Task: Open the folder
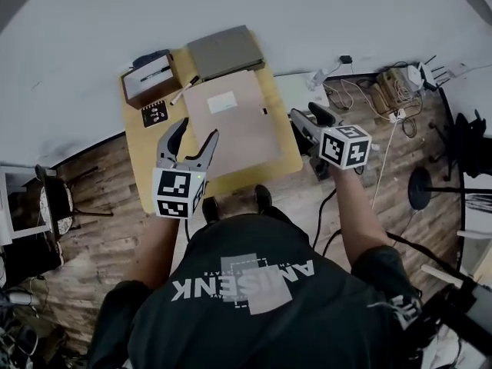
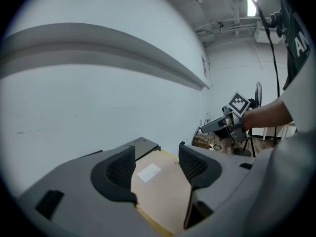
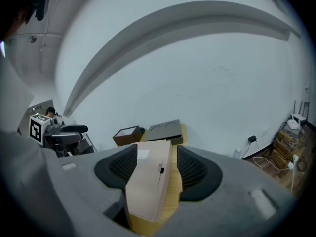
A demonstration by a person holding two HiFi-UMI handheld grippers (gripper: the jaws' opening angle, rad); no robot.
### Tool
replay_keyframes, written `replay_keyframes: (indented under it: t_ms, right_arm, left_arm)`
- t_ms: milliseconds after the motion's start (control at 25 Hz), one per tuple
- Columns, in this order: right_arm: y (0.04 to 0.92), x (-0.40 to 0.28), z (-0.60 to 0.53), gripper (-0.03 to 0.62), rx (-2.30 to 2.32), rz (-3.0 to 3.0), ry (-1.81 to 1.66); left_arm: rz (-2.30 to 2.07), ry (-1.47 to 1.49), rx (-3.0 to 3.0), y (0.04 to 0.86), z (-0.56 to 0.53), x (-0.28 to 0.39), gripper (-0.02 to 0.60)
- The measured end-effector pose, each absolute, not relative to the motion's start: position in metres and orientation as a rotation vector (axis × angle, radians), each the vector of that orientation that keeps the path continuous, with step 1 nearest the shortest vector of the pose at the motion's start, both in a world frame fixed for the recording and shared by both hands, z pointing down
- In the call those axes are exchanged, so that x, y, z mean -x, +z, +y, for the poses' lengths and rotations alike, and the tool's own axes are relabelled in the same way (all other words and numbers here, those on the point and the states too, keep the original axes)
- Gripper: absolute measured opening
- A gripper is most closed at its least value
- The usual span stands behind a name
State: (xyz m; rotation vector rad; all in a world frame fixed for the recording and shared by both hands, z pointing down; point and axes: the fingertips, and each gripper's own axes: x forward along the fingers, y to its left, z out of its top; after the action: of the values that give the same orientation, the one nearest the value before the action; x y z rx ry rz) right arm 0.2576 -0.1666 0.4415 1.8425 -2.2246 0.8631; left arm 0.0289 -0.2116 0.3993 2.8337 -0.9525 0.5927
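Your yellow table point(image 1: 286, 151) stands against a white wall point(image 1: 231, 6) on a wooden floor point(image 1: 100, 229), and the closed brown folder point(image 1: 234, 121) lies flat in its middle. The open brown box point(image 1: 154, 92) behind it holds a thin dark thing like a pen. Your left gripper point(image 1: 198, 127) and right gripper point(image 1: 306, 114) both have jaws wide and empty.

We see a small yellow-topped table point(image 1: 286, 141) on plank floor point(image 1: 92, 244), our tan folder point(image 1: 231, 121) flat and closed at its middle, a dark grey case point(image 1: 225, 51) just beyond, a brown box point(image 1: 150, 79) at the far left corner, a small black pad point(image 1: 154, 113) beside the folder

Closed tan folder point(image 1: 234, 121) flat on table point(image 1: 142, 177)
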Motion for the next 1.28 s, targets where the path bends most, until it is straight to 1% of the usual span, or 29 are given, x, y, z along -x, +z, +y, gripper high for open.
replay_keyframes:
  t_ms: [280, 400, 720, 960, 1280]
  right_arm:
    - [0.505, -0.258, -0.178, 0.236, -1.57, -2.248, 1.027]
    - [0.534, -0.257, -0.183, 0.236, -1.503, -2.242, 1.122]
    - [0.58, -0.257, -0.2, 0.236, -1.358, -2.254, 1.218]
    - [0.611, -0.246, -0.198, 0.236, -1.254, -2.192, 1.286]
    - [0.635, -0.244, -0.195, 0.235, -1.249, -2.16, 1.417]
  left_arm:
    - [-1.094, 0.776, -2.724, 0.443, -0.197, -0.05, 0.261]
    - [-1.088, 0.834, -2.689, 0.465, -0.183, -0.059, 0.261]
    - [-1.142, 1.016, -2.617, 0.523, -0.169, -0.076, 0.261]
    - [-1.014, 1.19, -2.601, 0.565, -0.149, -0.092, 0.261]
    - [-0.901, 1.286, -2.596, 0.594, -0.124, -0.108, 0.26]
